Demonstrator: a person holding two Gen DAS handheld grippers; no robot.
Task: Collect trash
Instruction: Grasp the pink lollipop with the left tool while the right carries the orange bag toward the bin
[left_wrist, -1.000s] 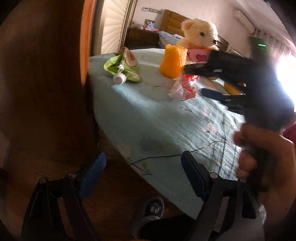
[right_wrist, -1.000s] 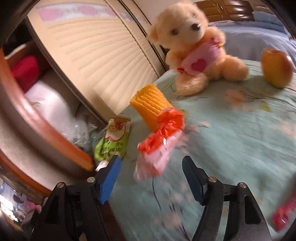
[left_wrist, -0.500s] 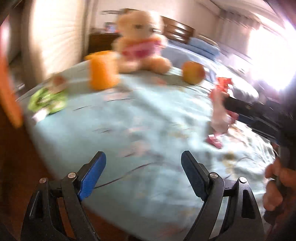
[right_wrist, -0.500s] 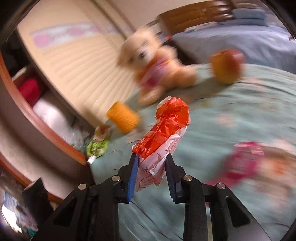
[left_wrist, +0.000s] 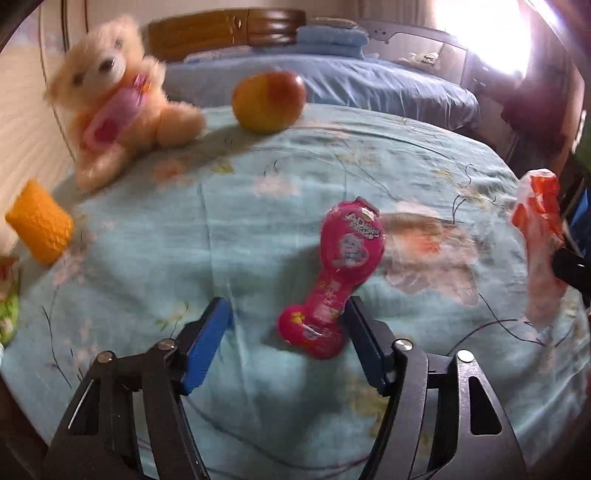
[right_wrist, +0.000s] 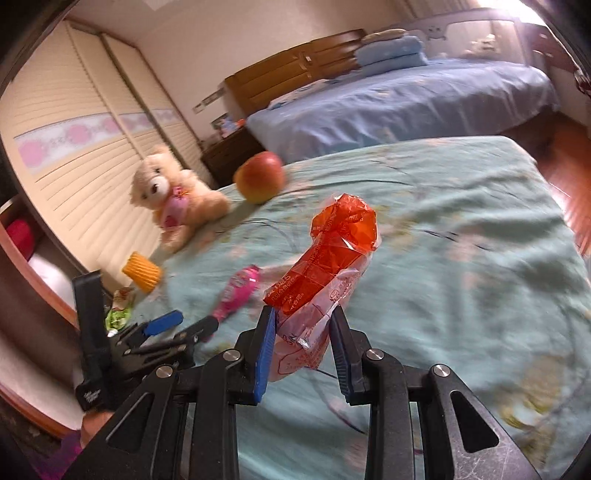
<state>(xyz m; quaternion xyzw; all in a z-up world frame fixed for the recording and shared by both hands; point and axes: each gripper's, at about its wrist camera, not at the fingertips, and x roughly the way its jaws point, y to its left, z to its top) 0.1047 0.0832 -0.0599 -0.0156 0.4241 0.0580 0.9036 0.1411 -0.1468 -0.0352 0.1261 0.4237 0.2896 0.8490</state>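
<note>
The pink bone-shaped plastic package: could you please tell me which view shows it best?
The left wrist view: the pink bone-shaped plastic package lies large and central. The right wrist view shows it small, blurred, partly behind the left gripper.

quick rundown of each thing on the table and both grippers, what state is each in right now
left gripper: open, low over the pink wrapper
right gripper: shut on the red and clear bag
red and clear bag: crumpled, held up off the table
pink wrapper: lying flat, not gripped
apple: whole, resting on the cloth
teddy bear: sitting upright
orange cup: tipped on its side
green wrapper: lying crumpled at the table edge
</note>
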